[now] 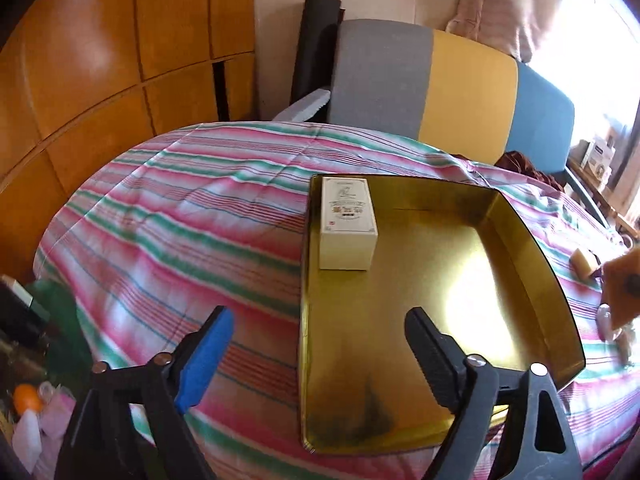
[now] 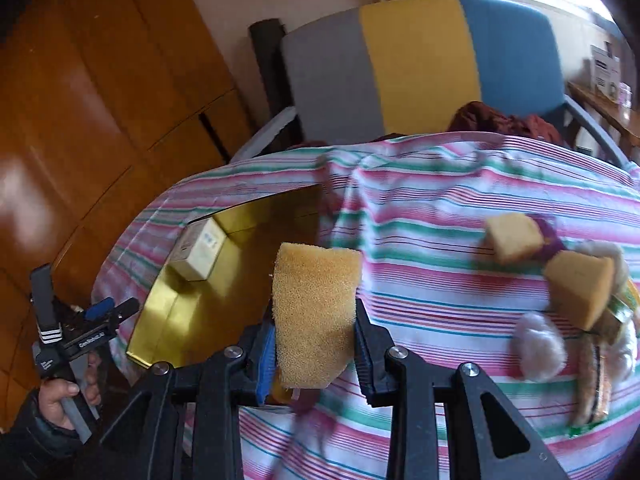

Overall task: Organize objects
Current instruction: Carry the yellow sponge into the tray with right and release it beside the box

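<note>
A gold metal tray lies on the striped cloth, with a white box standing in its far left corner. My left gripper hangs open over the tray's near left edge, nothing between its fingers. My right gripper is shut on a yellow sponge block, held just right of the gold tray; the white box shows in it. Two more sponge blocks and a pale fluffy ball lie in a pile at the right.
The striped cloth covers a rounded table. Behind it stands a chair with a grey, yellow and blue back. Wooden cabinets fill the left. A hand holds the left gripper's handle at lower left of the right wrist view.
</note>
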A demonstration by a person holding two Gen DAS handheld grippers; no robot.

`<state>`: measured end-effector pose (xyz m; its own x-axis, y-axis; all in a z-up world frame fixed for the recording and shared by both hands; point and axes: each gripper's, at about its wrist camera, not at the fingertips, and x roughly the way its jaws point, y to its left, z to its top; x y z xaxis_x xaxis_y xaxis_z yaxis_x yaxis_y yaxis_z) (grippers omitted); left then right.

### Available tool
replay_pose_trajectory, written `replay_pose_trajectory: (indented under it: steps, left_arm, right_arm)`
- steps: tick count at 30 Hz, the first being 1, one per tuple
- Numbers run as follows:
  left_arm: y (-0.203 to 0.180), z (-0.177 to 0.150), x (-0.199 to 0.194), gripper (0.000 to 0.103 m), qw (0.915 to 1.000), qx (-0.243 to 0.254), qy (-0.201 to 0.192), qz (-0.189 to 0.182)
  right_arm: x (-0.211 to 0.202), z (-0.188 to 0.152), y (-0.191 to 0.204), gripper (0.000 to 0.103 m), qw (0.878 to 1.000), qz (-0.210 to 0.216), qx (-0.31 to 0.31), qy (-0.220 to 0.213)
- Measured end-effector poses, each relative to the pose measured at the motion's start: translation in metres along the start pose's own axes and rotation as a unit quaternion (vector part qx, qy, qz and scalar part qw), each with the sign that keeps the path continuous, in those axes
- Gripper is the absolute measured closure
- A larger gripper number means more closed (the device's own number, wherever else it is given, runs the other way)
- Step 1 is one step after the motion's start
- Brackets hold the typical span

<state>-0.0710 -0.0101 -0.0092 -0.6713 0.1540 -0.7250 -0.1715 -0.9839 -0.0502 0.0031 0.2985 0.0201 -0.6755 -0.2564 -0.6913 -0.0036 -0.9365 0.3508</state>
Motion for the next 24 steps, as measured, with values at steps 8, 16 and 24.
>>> replay_pose_trajectory:
  steps: [8, 16, 24]
  left_arm:
    - [0.027, -0.012, -0.005, 0.012, 0.9993, -0.036, 0.01, 0.004]
    - [0.057, -0.02, -0.01, 0.009, 0.9974, -0.071, 0.005, 0.009]
    - [0.066, -0.023, -0.01, 0.008, 0.9959, -0.091, 0.002, 0.006]
  right_arm:
    - [0.11, 0.01, 0.083, 0.07, 0.989, 0.094, -0.013, 0.11]
    - [0.179, 0.013, 0.13, 0.055, 0.981, 0.115, 0.002, 0.157]
    - [0.158, 0.011, 0.14, 0.018, 0.985, 0.109, -0.033, 0.128]
